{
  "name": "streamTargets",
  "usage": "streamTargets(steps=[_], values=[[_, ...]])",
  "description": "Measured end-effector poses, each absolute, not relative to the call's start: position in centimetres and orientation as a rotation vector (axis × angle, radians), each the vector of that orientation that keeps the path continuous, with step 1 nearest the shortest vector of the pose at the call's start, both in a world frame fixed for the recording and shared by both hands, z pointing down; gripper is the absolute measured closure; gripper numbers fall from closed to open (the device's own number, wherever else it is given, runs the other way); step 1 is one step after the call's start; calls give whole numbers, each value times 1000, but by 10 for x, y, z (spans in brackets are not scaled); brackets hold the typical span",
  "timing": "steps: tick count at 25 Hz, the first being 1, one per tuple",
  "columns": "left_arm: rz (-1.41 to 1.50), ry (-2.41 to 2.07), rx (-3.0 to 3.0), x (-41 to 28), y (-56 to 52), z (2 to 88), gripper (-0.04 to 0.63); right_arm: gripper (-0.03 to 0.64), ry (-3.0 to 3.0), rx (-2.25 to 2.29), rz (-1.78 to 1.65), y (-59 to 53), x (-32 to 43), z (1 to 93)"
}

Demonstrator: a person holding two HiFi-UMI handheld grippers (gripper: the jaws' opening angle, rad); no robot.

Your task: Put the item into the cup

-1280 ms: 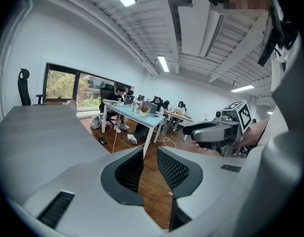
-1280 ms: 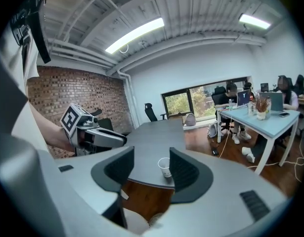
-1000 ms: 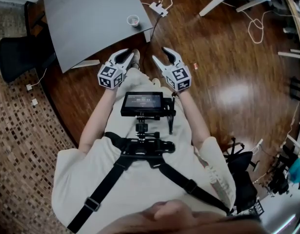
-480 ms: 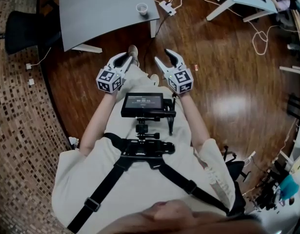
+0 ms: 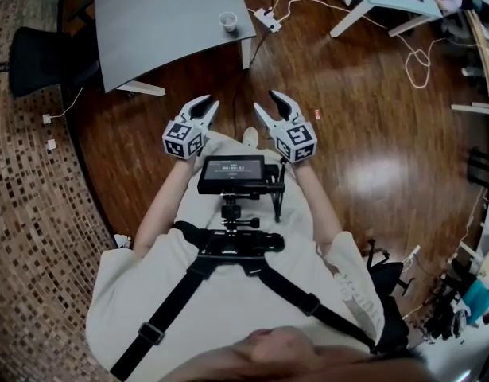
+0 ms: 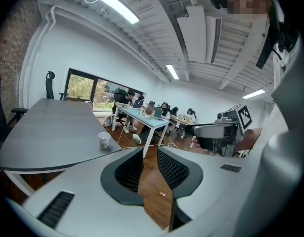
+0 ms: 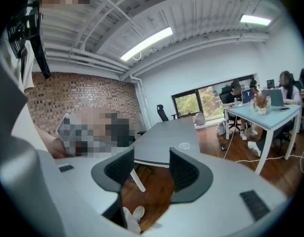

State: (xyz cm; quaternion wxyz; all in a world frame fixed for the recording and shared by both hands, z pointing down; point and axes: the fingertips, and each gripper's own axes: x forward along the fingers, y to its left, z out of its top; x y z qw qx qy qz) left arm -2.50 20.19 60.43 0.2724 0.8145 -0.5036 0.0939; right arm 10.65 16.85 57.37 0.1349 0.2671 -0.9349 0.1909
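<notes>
Left gripper (image 5: pixel 206 103), right gripper (image 5: pixel 265 102): jaws wide, nothing held. Paper cup (image 5: pixel 227 21) at 12 o'clock near desk (image 5: pixel 149 30) edge, well apart. Risk of toppling it on approach.

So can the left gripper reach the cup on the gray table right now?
Probably not yet. The left gripper hangs open by the person's waist, and the cup stands well ahead near the table's edge. Only wooden floor lies between, so stepping closer should help.

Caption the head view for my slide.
Open and empty, left gripper and right gripper face a grey table bearing a paper cup.
</notes>
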Motion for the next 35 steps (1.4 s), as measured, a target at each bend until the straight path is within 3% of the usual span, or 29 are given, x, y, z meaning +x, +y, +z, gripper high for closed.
streamTargets(steps=[11, 20, 35], values=[[281, -1241, 2188, -77, 229, 617, 506, 380, -2665, 869, 577, 192, 58, 581], [317, -1170, 2253, -157, 225, 616, 506, 380, -2641, 945, 621, 201, -31, 594], [296, -1163, 2242, -169, 203, 618, 506, 382, -2575, 1101, 568, 197, -19, 595]])
